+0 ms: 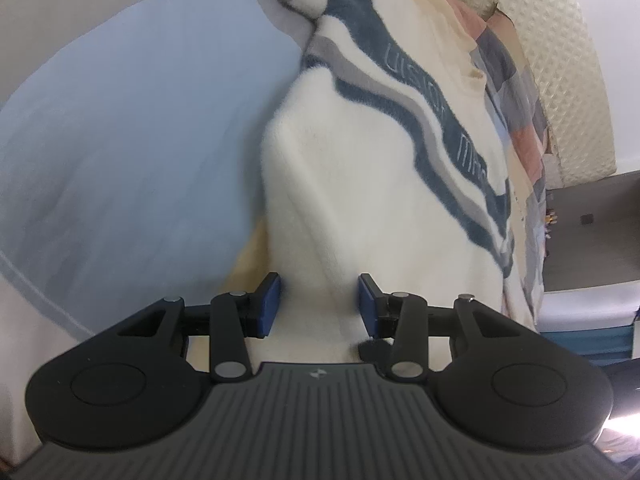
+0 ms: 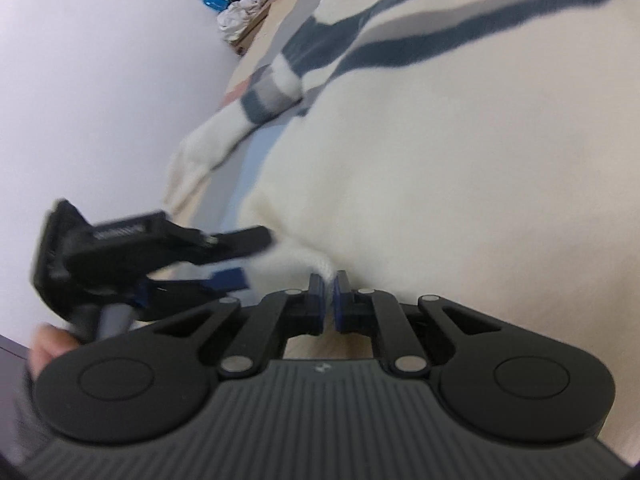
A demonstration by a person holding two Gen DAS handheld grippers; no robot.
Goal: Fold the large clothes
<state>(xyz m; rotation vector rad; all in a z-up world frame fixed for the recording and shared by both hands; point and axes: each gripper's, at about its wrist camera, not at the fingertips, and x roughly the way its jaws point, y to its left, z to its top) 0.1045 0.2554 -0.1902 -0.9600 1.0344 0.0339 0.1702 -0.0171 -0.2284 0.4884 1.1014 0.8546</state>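
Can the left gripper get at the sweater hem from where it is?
Probably yes: the left gripper has its jaws apart around a raised fold of the cream sweater, with nothing between.

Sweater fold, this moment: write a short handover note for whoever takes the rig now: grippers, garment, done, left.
Right gripper: shut on a pinch of the hem of the cream sweater.
Left gripper: jaws apart around a thick fold of the hem; whether the pads press is unclear.
Sweater lies spread on the bed, striped sleeve out to the side.
Done: bottom edge reached, right side gripped.
Left: secure the left side, fold sleeves and body.
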